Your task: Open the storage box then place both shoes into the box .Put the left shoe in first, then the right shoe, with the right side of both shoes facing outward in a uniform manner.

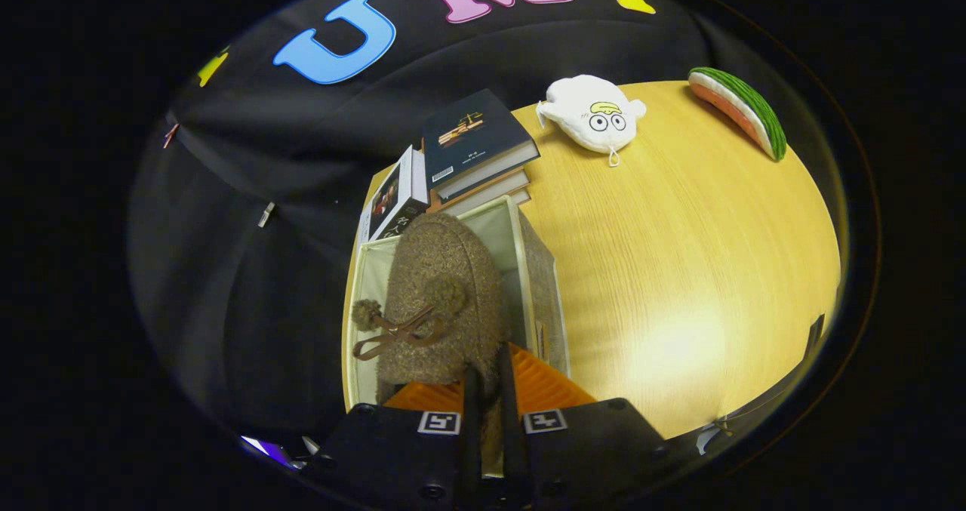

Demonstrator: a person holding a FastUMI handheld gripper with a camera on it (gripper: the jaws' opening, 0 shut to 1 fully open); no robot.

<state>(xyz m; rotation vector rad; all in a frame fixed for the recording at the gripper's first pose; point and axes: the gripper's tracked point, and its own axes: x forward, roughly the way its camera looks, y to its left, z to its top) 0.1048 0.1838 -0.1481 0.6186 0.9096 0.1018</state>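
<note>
Booth wall on the far left, then the storage box (528, 269), open, light lining visible, sitting at the left end of the tabletop (679, 269). Gripper (489, 390) fingers are nearly pressed together, pinching the back edge of a brown fuzzy shoe (441, 292). Shoe hangs toe-forward over the box opening, pom-pom laces on top. Can't tell if it's the left or right shoe, or whether another shoe is already inside: this one blocks the view of the box floor.

Books (460, 156) stacked just beyond the box, touching or nearly so. Further right: white plush toy (592, 115), then a watermelon-slice toy (743, 111), both well apart from the box.

Risks, my read:
- Thin pinch on soft fabric, so the shoe could slip or swing and drop crooked.
- Toe could snag the far box wall and shove it into the books.
- Orientation could flip on release, so the wrong side faces out.
</note>
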